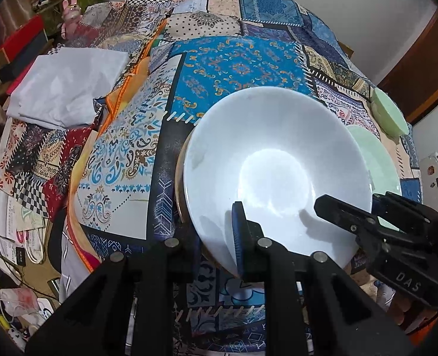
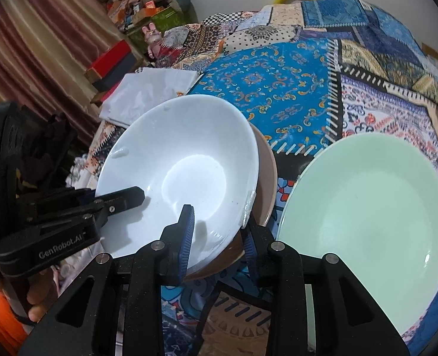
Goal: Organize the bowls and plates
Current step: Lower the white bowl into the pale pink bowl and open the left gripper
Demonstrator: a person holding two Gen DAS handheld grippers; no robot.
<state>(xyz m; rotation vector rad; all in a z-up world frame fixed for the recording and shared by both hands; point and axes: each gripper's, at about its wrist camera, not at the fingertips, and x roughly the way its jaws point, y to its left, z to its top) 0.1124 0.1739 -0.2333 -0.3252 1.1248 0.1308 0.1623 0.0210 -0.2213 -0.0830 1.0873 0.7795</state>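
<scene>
Left wrist: your left gripper point(image 1: 219, 231) has its fingers clamped on the near rim of the white bowl point(image 1: 275, 160), which sits in a brown bowl point(image 1: 180, 178) on the patchwork-covered surface point(image 1: 239, 65). Keep it level.

Right wrist: your right gripper point(image 2: 219, 237) pinches both bowls' rims. The green plate point(image 2: 367, 207) just beside crowds you; a folded white cloth point(image 2: 148, 89) lies behind.
</scene>
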